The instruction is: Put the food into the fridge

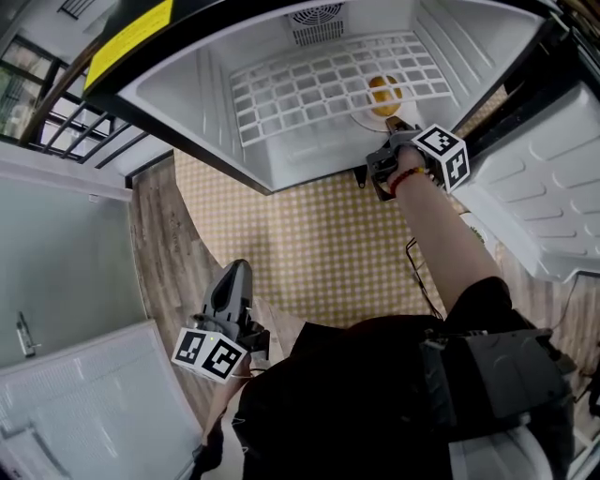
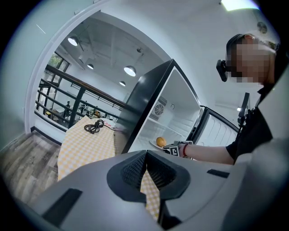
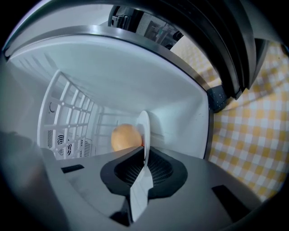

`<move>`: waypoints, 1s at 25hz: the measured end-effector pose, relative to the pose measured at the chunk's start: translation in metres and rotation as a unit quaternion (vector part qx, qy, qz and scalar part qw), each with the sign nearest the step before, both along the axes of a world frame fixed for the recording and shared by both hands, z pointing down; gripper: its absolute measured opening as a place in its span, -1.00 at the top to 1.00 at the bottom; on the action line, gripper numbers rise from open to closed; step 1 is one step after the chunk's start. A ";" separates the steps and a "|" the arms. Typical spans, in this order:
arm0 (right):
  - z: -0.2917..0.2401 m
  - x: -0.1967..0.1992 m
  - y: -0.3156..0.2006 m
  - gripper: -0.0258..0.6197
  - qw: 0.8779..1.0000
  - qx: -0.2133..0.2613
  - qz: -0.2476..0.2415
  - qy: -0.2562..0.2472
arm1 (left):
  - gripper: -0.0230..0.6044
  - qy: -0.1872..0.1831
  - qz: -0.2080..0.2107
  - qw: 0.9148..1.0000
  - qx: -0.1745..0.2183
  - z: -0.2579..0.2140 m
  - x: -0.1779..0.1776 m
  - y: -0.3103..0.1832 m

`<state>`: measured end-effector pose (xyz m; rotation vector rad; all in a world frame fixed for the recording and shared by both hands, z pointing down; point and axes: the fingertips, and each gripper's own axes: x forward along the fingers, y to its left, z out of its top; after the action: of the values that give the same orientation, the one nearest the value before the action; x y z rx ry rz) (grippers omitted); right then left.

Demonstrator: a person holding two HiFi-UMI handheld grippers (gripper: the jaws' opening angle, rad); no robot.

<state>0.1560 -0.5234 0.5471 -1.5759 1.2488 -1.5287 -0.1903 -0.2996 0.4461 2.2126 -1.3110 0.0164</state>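
Item one, the fridge (image 1: 281, 159): it fills the upper half of the head view, open, with a white interior, a round fan vent (image 1: 317, 23) at top centre and a white wire shelf (image 1: 300, 84) across the middle. Its door (image 1: 553, 187) stands swung out at the right edge. Item two, the orange (image 1: 382, 94): it is inside the fridge, upper centre-right of the head view, showing through the shelf bars and sitting on a white plate (image 1: 367, 120). Whether the plate rests on the fridge floor cannot be told. Item three, your right claw (image 1: 394, 127): it reaches into the fridge opening and pinches the near rim of the plate. In the right gripper view the plate (image 3: 144, 135) runs edge-on up the centre between the closed pads of the right claw (image 3: 145, 158), with the orange (image 3: 124, 137) just left of it and the wire shelf (image 3: 67, 108) further left. Item four, your left claw (image 1: 234, 272): it is at the lower left of the head view, well apart from the fridge. In its own view the left claw (image 2: 145, 173) is pressed together with nothing in it. Item five, the counter (image 1: 319, 244): it has a yellow-and-white checked cloth and lies at mid-frame below the fridge opening. Item six, a coiled black cable (image 2: 94, 127): it lies on the cloth at the centre-left of the left gripper view.
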 end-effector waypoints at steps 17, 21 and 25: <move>-0.006 0.006 -0.001 0.85 0.998 -0.042 -0.029 0.040 | 0.88 -0.003 -0.002 1.000 0.004 -0.003 0.000 0.014; -0.004 0.006 -0.001 0.85 0.998 -0.045 -0.025 0.033 | 0.88 0.000 -0.001 1.000 0.002 -0.003 0.000 0.018; -0.002 0.005 -0.001 0.80 0.998 -0.053 -0.025 0.030 | 0.88 0.003 0.003 1.000 0.004 -0.004 0.002 0.020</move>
<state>0.1608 -0.5244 0.5453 -1.6803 1.2674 -1.6135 -0.1879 -0.2801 0.4422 2.2210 -1.3025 0.0062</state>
